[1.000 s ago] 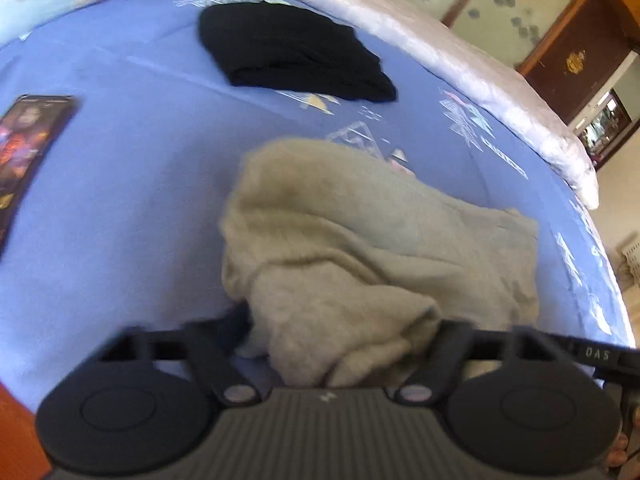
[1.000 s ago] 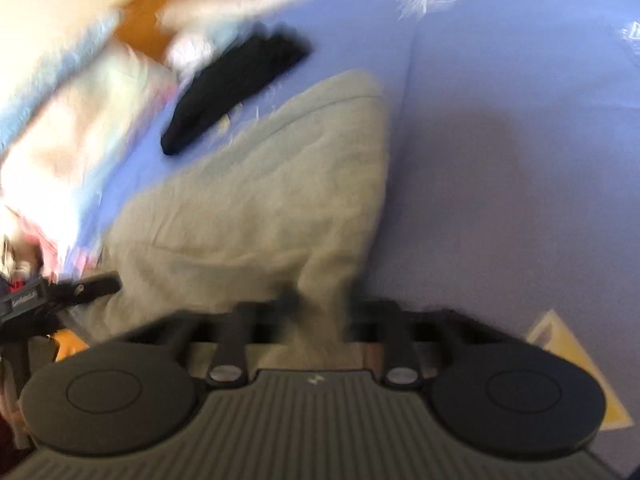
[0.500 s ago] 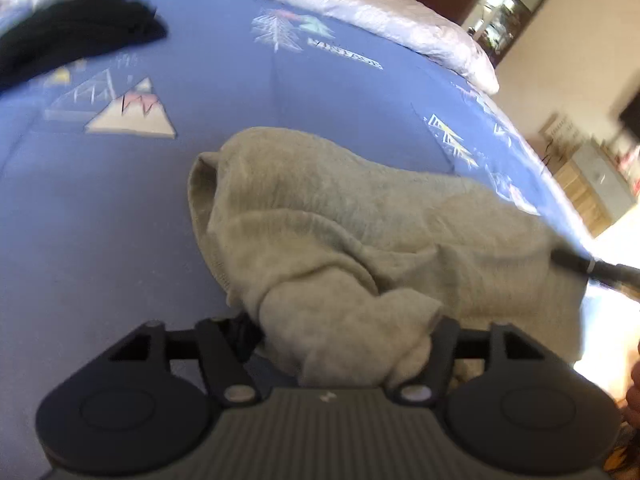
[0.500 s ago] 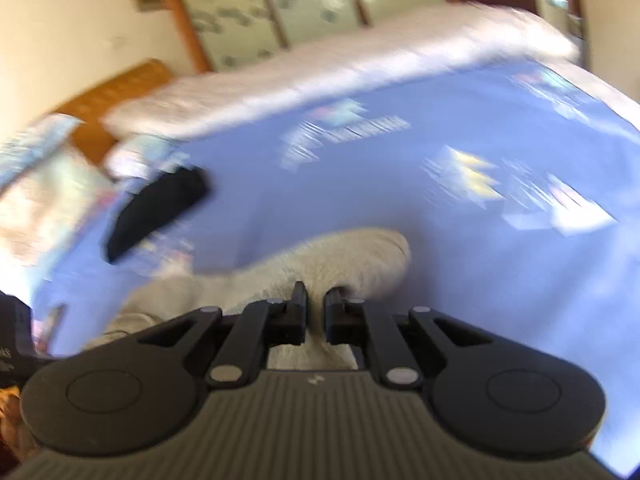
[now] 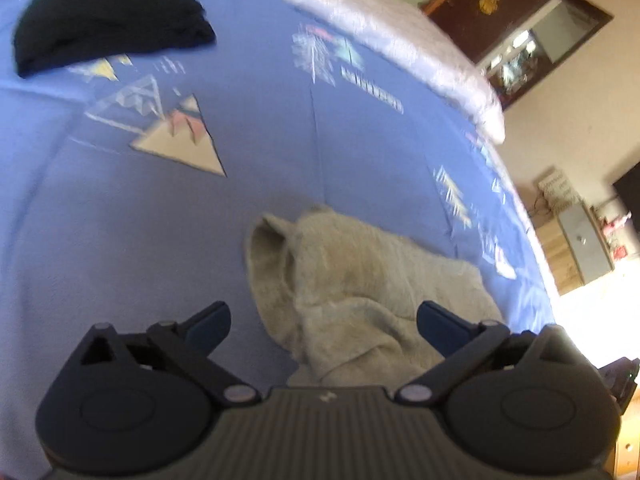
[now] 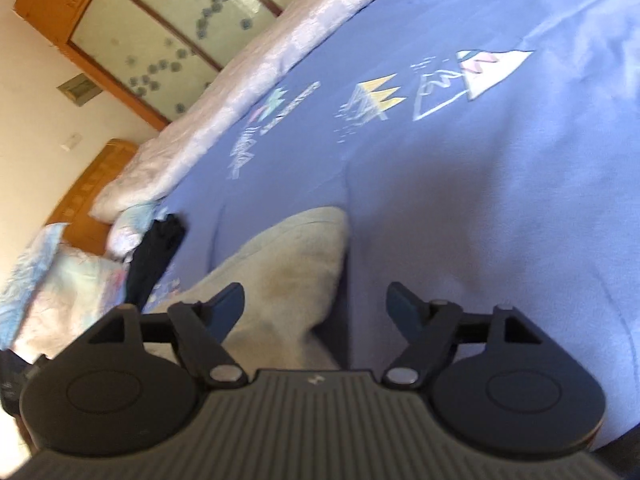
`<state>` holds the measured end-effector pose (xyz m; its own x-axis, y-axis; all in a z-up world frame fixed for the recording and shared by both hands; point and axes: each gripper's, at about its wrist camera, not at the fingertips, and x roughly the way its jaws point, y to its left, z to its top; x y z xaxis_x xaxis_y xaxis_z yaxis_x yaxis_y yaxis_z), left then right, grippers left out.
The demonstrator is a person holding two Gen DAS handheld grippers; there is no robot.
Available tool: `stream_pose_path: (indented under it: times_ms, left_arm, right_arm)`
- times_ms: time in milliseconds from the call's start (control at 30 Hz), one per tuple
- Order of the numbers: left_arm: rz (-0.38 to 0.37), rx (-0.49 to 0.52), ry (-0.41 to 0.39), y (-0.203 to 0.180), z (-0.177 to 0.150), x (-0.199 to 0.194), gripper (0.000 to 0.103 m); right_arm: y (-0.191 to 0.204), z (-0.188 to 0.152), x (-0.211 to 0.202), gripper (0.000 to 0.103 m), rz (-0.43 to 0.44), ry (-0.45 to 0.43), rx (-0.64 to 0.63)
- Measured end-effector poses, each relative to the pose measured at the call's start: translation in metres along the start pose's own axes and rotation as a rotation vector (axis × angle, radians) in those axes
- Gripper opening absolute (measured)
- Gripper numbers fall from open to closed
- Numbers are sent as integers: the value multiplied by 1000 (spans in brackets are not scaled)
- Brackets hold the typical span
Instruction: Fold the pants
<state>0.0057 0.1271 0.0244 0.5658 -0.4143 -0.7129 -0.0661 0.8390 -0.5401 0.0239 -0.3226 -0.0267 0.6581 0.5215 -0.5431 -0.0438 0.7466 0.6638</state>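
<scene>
Lower centre, left wrist view: the grey pants (image 5: 360, 292) are shown lying in a loosely gathered bundle on the blue bedsheet (image 5: 120, 240), reaching down to the bottom edge between the tool's fingers.
Left gripper (image 5: 322, 320): jaws have just been opening and are spread wide; cloth lies between them, but no pad is pressed on it.
Right gripper (image 6: 316, 300): jaws have just been opening and are spread; one end of the pants (image 6: 288, 264) lies between and under them, unpinched.
Upper left, left wrist view: a black garment (image 5: 108, 20) is seen lying well apart from the pants.
Progress: the pants are judged released and roughly doubled over; edges are uneven and rumpled.
Remaining: smoothing and a neater final fold are judged still needed.
</scene>
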Motion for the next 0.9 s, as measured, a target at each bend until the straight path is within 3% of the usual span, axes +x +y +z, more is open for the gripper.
stream_pose_path:
  times_ms: [100, 200, 300, 400, 433, 467, 533, 633, 733, 833, 900]
  left_arm:
    - [-4, 50, 64, -13, -6, 24, 101]
    - [34, 105, 156, -28, -21, 54, 91]
    - [102, 214, 131, -50, -35, 55, 89]
    - [68, 163, 135, -46, -30, 50, 51]
    - [53, 141, 136, -44, -27, 46, 45]
    - [50, 136, 132, -45, -26, 42, 43]
    - [49, 136, 109, -48, -24, 31, 40]
    - [17, 116, 52, -47, -21, 8, 40]
    - [-30, 89, -14, -37, -19, -17, 40]
    - [-18, 105, -74, -29, -22, -34, 41]
    - [15, 77, -58, -18, -25, -30, 41]
  right_arm:
    - [-3, -2, 5, 81, 49, 45, 17]
    - [11, -9, 21, 81, 42, 106, -66]
    - [24, -28, 46, 72, 136, 245, -58]
    - [48, -37, 54, 70, 153, 286, -130]
    - [52, -36, 55, 51, 150, 297, -151]
    - [55, -35, 56, 37, 160, 313, -146]
    - [68, -32, 47, 33, 167, 281, -185]
    - [99, -30, 31, 31, 184, 202, -331]
    - [117, -25, 17, 31, 238, 142, -389]
    - [127, -27, 18, 31, 288, 150, -412]
    - [133, -35, 26, 31, 282, 186, -438]
